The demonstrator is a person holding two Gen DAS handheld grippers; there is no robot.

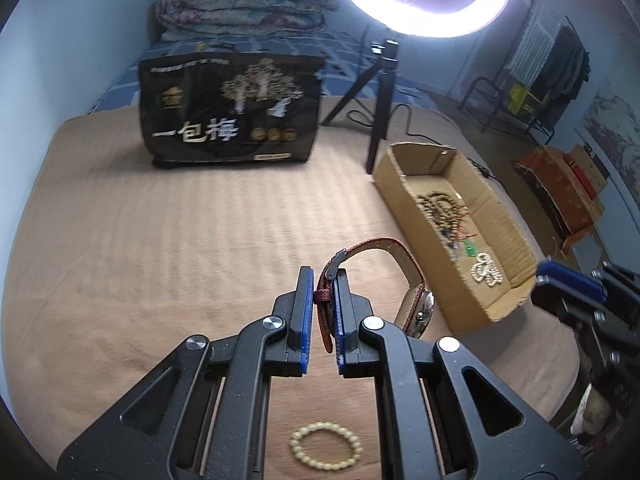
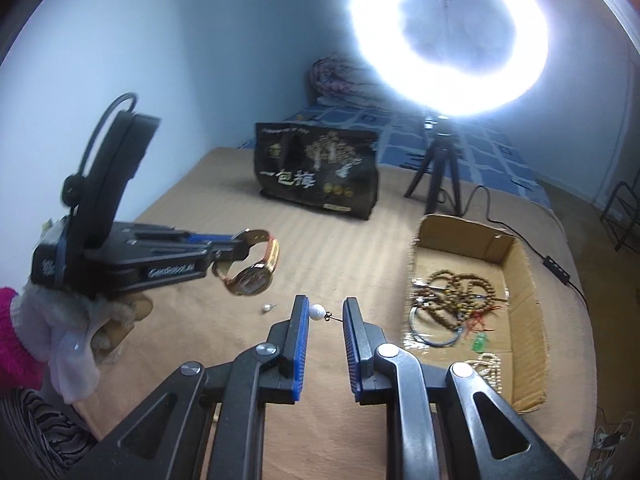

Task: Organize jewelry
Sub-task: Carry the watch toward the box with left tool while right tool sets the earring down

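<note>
1. Bed [image 1: 160,220]: tan cover, carrying all items.
2. Cardboard box [image 1: 516,240]: holds bead strings, at right.
3. Left gripper [image 1: 322,304]: jaws clamped on the wristwatch [image 1: 420,308] strap, watch raised above the bed.
4. Right gripper [image 2: 326,316]: jaws apart, empty, around a pearl earring [image 2: 317,313] on the bed.
5. Cream bead bracelet [image 1: 325,445]: lying on the bed.

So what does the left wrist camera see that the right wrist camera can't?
Only the left wrist view shows a cream bead bracelet on the bed below the left gripper. Only the right wrist view shows a white pearl earring between the open fingers of the right gripper, and a small silver piece nearby. Both show the watch gripped by its strap, the cardboard box of beads, the black bag and the ring light.
</note>
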